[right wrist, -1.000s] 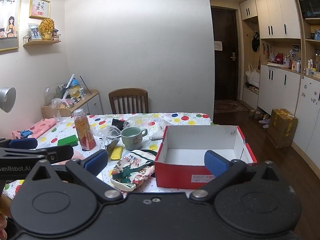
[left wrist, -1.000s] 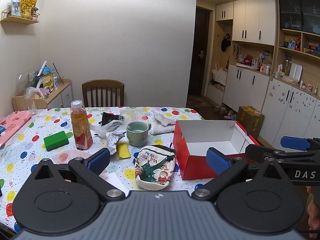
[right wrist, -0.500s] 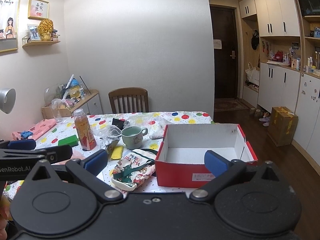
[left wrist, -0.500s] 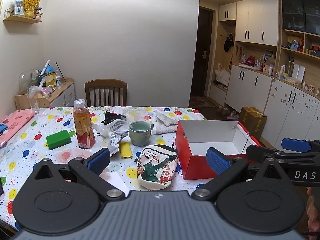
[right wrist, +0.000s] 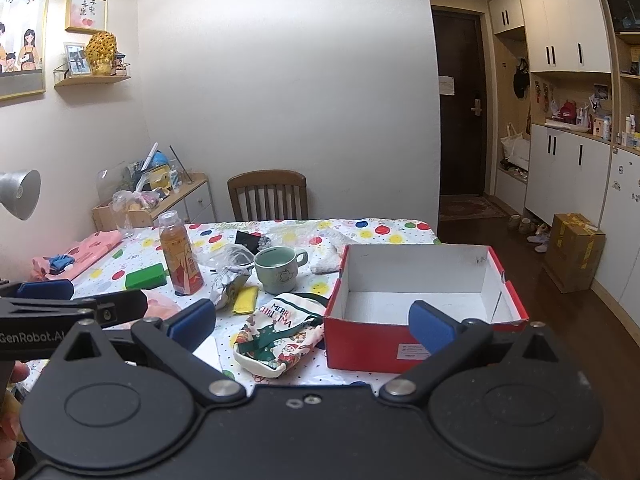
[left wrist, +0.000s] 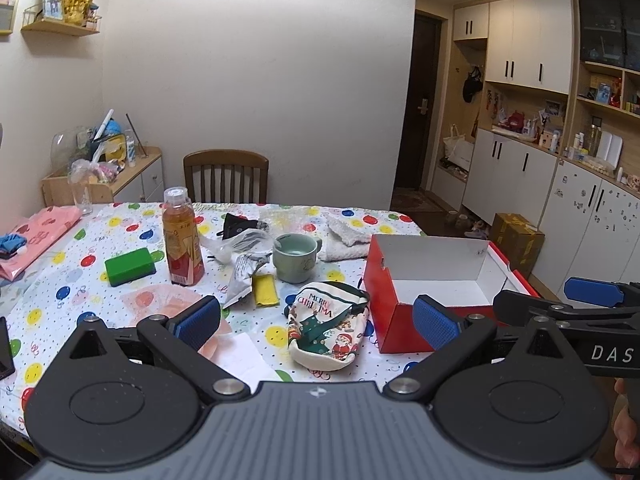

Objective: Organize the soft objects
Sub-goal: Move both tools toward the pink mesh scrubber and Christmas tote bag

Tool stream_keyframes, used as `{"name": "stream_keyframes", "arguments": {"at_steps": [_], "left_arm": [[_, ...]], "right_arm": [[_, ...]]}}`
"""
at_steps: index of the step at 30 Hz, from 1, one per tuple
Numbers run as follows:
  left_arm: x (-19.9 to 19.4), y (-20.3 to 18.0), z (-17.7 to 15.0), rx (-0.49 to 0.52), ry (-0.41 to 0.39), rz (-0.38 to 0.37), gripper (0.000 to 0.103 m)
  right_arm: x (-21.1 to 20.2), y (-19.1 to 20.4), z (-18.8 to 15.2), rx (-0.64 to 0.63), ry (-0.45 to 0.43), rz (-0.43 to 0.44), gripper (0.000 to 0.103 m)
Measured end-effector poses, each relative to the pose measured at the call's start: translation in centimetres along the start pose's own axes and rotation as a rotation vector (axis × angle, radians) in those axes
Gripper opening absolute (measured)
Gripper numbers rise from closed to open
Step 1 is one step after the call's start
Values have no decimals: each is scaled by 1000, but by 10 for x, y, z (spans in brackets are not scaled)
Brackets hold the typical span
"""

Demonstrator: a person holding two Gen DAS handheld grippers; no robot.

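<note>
Both grippers, left [left wrist: 316, 320] and right [right wrist: 310, 322], hang over the near table edge with jaws spread wide, holding nothing. One Christmas pouch [left wrist: 326, 326] lies on the dotted tablecloth [left wrist: 60, 280] just left of one red box [left wrist: 394, 312], which stands open. Behind the pouch sit one green mug [left wrist: 296, 256], one yellow cloth [left wrist: 266, 290], one bottle [left wrist: 182, 236], one green block [left wrist: 130, 266] and one white towel [left wrist: 346, 238].

— What sits on the table [left wrist: 60, 280]?
— One Christmas pouch [left wrist: 326, 326], one red box [left wrist: 404, 316], one mug [left wrist: 295, 257], one bottle [left wrist: 182, 236].
— Anything else?
— One green block [left wrist: 130, 266], one yellow cloth [left wrist: 265, 290], one white towel [left wrist: 346, 236], one pink garment [left wrist: 38, 236].
</note>
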State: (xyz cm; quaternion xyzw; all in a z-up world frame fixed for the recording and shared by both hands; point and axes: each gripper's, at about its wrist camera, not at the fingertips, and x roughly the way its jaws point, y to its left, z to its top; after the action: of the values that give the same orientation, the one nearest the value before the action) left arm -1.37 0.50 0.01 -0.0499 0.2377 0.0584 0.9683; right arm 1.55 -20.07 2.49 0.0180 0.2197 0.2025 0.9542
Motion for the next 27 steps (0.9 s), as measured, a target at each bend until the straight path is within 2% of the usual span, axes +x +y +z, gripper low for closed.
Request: {"name": "stream_keyframes", "arguments": {"at_steps": [8, 17, 22, 27], "left_arm": [[-1, 6, -3, -6, 6, 41, 103], [6, 14, -4, -26, 31, 51, 103], [15, 20, -3, -33, 30, 42, 103], [36, 36, 3, -47, 35, -1, 103]], "right_arm": [[6, 9, 1, -27, 10, 42, 103], [14, 13, 1, -40, 29, 65, 103], [21, 17, 2, -51, 35, 72, 103], [31, 23, 4, -52, 39, 81, 103]]}}
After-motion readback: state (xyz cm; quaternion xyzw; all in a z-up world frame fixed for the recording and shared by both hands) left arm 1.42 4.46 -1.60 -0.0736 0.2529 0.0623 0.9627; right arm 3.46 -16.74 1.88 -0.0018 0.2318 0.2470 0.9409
